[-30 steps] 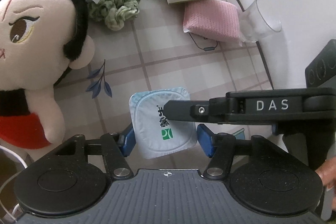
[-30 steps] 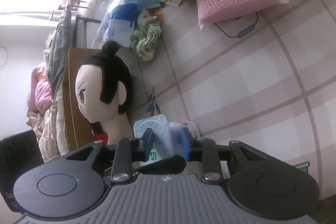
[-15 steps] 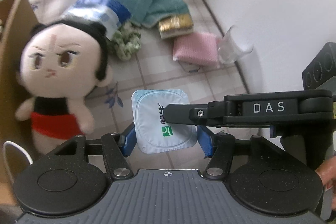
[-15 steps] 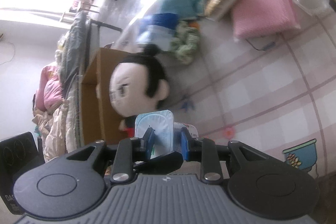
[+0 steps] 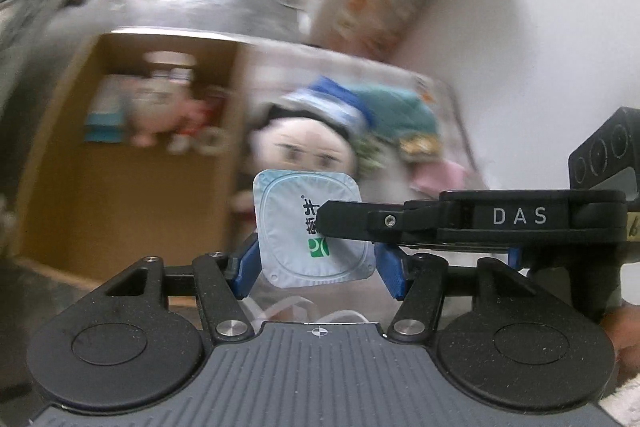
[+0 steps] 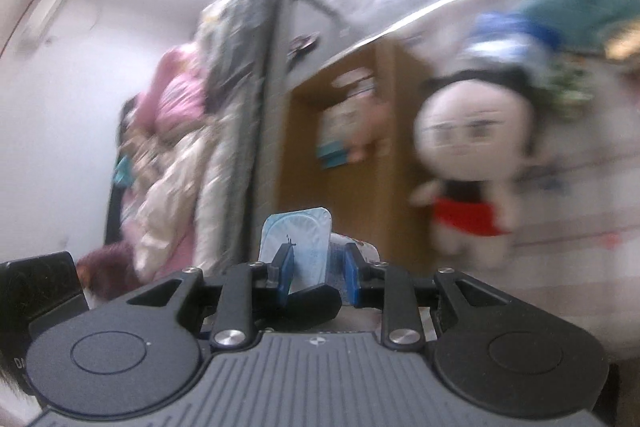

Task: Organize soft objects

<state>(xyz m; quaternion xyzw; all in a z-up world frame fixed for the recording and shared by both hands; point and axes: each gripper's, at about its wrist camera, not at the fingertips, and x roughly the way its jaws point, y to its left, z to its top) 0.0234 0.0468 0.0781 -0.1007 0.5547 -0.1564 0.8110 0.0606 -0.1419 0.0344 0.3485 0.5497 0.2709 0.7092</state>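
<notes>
left wrist view: the left claw (image 5: 314,263) grips the sides of a pale blue sealed cup (image 5: 312,227), blue pads pressed on either flank; the right claw's black finger reaches in from the right and lies across the foil lid.
change: a second ago the cup sat low over the checked surface beside the plush doll (image 5: 304,147); now both claws have carried it up and away, and the open cardboard box (image 5: 132,131) has come into view left of the doll.
meaning: judged, the cup is in transit toward the box, which already holds a few blurred items.
room: the box's near rim lies below and left of the cup; the white wall stands close on the right.
right wrist view: the right claw (image 6: 318,277) is closed narrow on the cup's edge, lid turned sideways.
edges: box wall just beyond the cup, doll (image 6: 472,155) to the right, piled clothes to the left.
</notes>
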